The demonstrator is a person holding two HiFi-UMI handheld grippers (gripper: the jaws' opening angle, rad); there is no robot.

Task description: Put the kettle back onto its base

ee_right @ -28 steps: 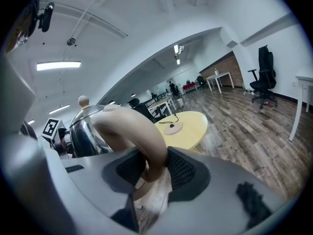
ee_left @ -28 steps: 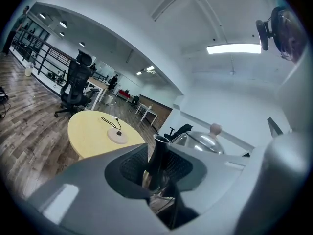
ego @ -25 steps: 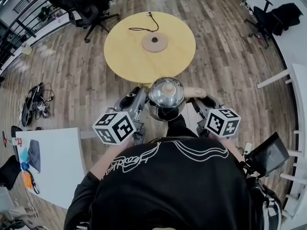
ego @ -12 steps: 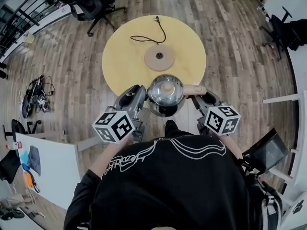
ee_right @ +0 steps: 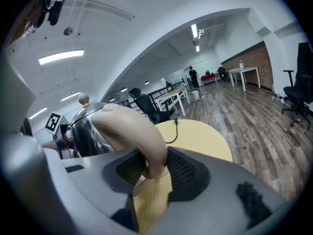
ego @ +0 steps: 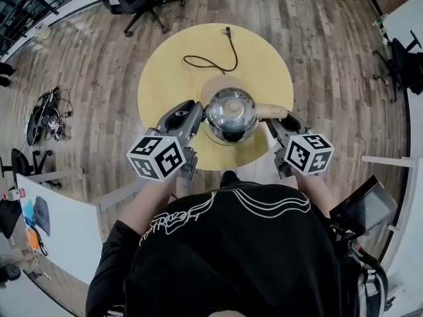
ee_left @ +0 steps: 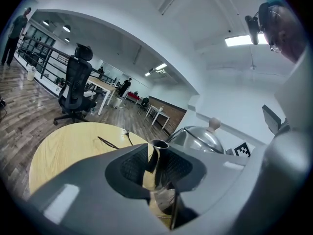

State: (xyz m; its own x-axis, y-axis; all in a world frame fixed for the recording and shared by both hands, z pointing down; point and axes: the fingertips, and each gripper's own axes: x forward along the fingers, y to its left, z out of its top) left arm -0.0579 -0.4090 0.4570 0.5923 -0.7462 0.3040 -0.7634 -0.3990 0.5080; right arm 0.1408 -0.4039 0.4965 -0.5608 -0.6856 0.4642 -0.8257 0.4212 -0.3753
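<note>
Yellow table (ego: 264, 65); shiny domed steel kettle (ego: 230, 111), left claw (ee_left: 156, 165) clamping spout (ee_left: 159, 148), right claw (ee_right: 149, 168) clamping beige handle (ee_right: 132, 126).

In the head view the kettle (ego: 230, 113) hid most of the base (ego: 209, 85); whether they touched could not be told. The person's hands lay hidden under the marker cubes (ego: 157, 166). Distant people (ee_left: 124, 86) were too small to make out.

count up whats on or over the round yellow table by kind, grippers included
kettle: 1
kettle base: 1
power cord: 1
grippers: 2, the left gripper and the right gripper
total: 5
</note>
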